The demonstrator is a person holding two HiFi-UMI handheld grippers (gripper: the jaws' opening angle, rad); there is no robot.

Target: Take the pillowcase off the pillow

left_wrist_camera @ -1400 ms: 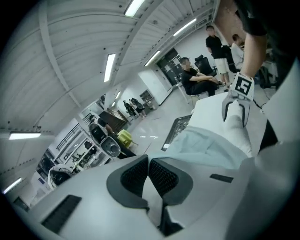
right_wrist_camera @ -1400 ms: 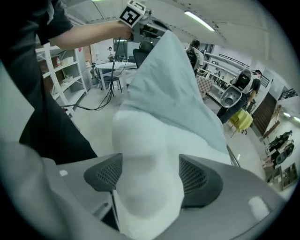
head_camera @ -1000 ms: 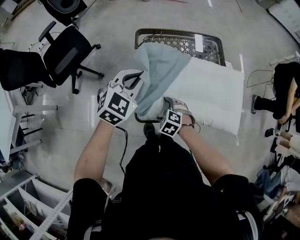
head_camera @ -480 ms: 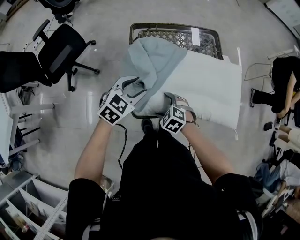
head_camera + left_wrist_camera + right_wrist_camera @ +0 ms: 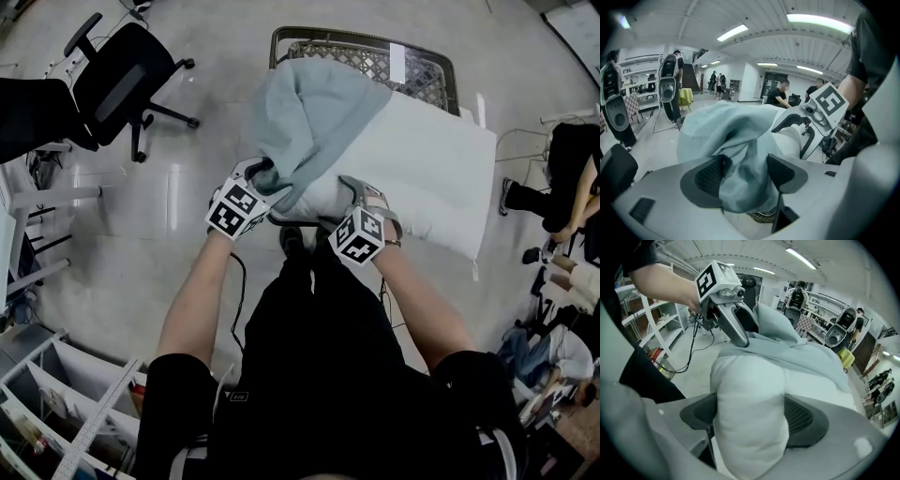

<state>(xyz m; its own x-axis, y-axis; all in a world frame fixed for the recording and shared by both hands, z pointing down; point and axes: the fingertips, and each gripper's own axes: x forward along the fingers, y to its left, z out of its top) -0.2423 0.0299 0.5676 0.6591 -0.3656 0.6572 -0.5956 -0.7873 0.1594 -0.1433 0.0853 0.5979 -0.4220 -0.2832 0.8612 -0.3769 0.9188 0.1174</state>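
A white pillow (image 5: 431, 178) hangs in front of me, its left part still covered by a pale blue-green pillowcase (image 5: 309, 122). My right gripper (image 5: 361, 195) is shut on the pillow's bare near corner (image 5: 750, 399), which bulges between the pads. My left gripper (image 5: 265, 180) sits at the bunched edge of the pillowcase (image 5: 736, 140). Its jaws are opening, and the cloth lies loosely between them. In the left gripper view the right gripper (image 5: 801, 136) shows just behind the cloth. The right gripper view has the left gripper (image 5: 743, 333) at the pillowcase's edge.
A wire basket (image 5: 366, 70) stands on the floor behind the pillow. A black office chair (image 5: 122, 89) is at the left, white shelving (image 5: 66, 412) at the lower left, and a cable (image 5: 239, 291) runs by my feet. A seated person (image 5: 572, 169) is at the right edge.
The left gripper, shut on the pillowcase edge a second ago, has opened its jaws and slid a little toward me. The right gripper keeps its hold on the pillow.
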